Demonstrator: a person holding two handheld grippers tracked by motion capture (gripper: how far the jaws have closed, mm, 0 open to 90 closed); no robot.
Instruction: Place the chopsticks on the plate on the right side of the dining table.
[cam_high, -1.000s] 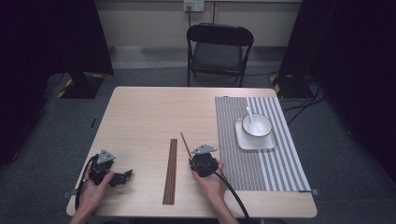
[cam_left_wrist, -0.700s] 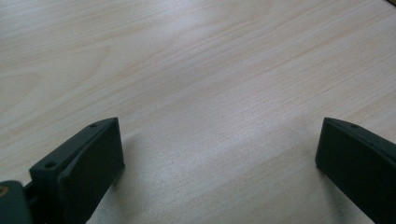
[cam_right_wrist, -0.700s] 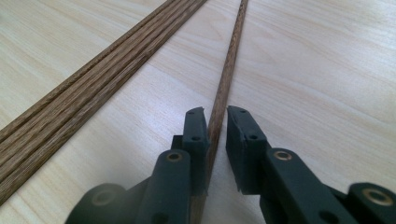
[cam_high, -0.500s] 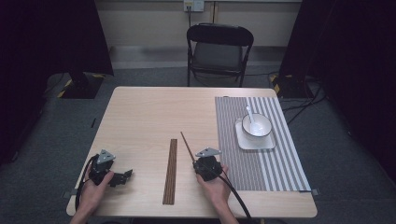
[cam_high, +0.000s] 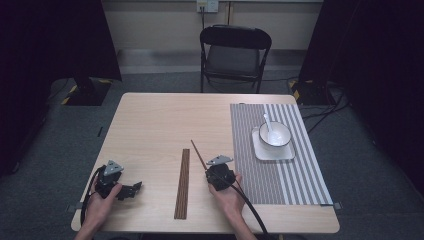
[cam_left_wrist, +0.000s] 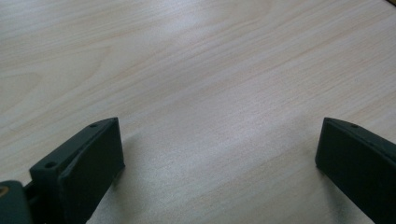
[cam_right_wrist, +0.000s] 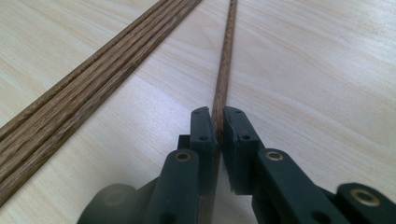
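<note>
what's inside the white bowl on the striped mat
A white spoon rests in the white bowl, handle leaning on the far rim. Any food cannot be made out; the spoon hides part of the bottom.

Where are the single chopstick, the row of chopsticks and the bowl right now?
single chopstick (cam_right_wrist: 225, 60), right gripper view, on its shaft ahead of the jaws.
row of chopsticks (cam_high: 183, 182), high view, on the middle of the bundle.
bowl (cam_high: 285, 137), high view, on its right rim.
</note>
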